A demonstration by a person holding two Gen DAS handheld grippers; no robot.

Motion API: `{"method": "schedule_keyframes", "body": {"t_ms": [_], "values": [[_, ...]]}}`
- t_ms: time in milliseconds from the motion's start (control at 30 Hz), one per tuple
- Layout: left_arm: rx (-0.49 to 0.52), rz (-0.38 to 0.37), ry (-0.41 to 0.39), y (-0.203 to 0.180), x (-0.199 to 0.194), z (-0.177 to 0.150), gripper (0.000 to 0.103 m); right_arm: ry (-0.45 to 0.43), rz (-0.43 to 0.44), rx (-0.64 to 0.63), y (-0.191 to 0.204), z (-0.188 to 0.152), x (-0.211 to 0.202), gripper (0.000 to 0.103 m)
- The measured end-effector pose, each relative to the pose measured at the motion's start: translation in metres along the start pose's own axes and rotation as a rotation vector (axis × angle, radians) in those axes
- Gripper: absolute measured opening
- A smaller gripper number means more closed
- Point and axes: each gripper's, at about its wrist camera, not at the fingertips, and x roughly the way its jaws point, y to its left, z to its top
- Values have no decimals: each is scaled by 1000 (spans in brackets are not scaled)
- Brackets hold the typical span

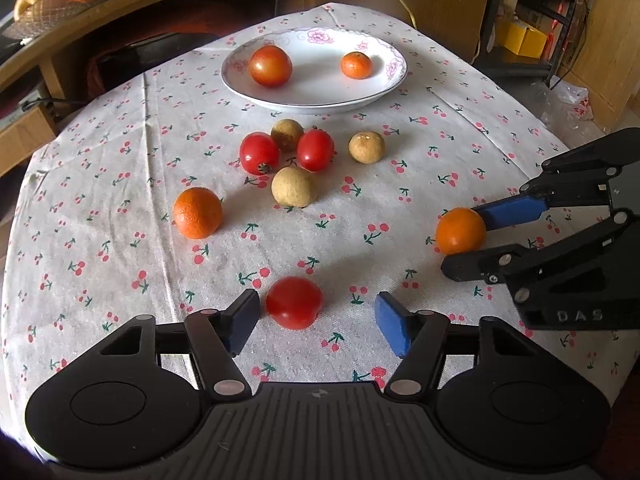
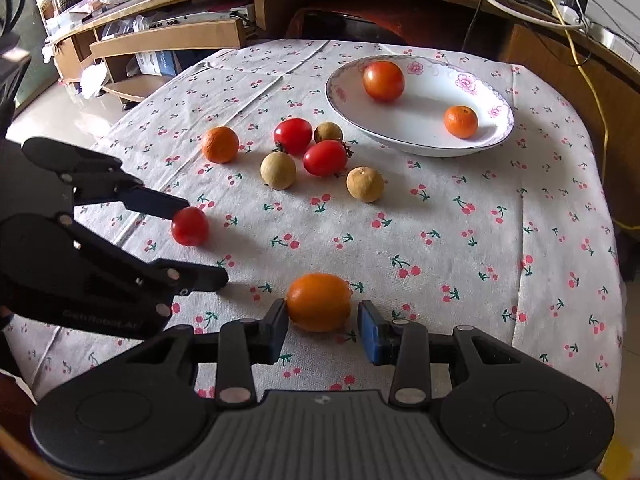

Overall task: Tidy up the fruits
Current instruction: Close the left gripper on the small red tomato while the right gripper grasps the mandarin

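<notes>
Tabletop with cherry-print cloth (image 1: 120, 264). White floral-rimmed plate (image 1: 316, 98) at far side holds one large tomato (image 1: 270, 66) and one small mandarin (image 1: 356, 65), apart from each other.

Left gripper (image 1: 316, 314): jaws wide, set around a small red tomato (image 1: 294, 302) resting on the cloth; the tomato sits nearer the left pad, contact not clear, a gap on the right side.

Right gripper (image 2: 322, 326): jaws narrower, bracketing an orange mandarin (image 2: 319, 302) on the cloth; left pad touching or nearly so, a slight gap at the blue right pad.

Mid-table cluster: two red tomatoes (image 1: 259, 153) and three tan longan-like fruits (image 1: 294, 186), close together, some touching. One more mandarin (image 1: 197, 213) lies apart to the left of the cluster.
</notes>
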Motion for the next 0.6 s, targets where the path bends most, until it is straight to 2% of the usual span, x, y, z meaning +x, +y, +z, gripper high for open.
{"method": "schedule_keyframes", "body": {"t_ms": [200, 267, 367, 600], "values": [[-9, -3, -2, 0, -1, 2, 54, 7, 8, 24, -2, 4, 2, 37], [-15, -8, -1, 0, -2, 1, 46, 8, 7, 19, 0, 4, 3, 37], [-14, -7, -5, -2, -3, 0, 41, 3, 0, 7, 3, 3, 3, 37], [-13, -4, 3, -4, -4, 2, 37, 7, -25, 6, 5, 7, 3, 34]]}}
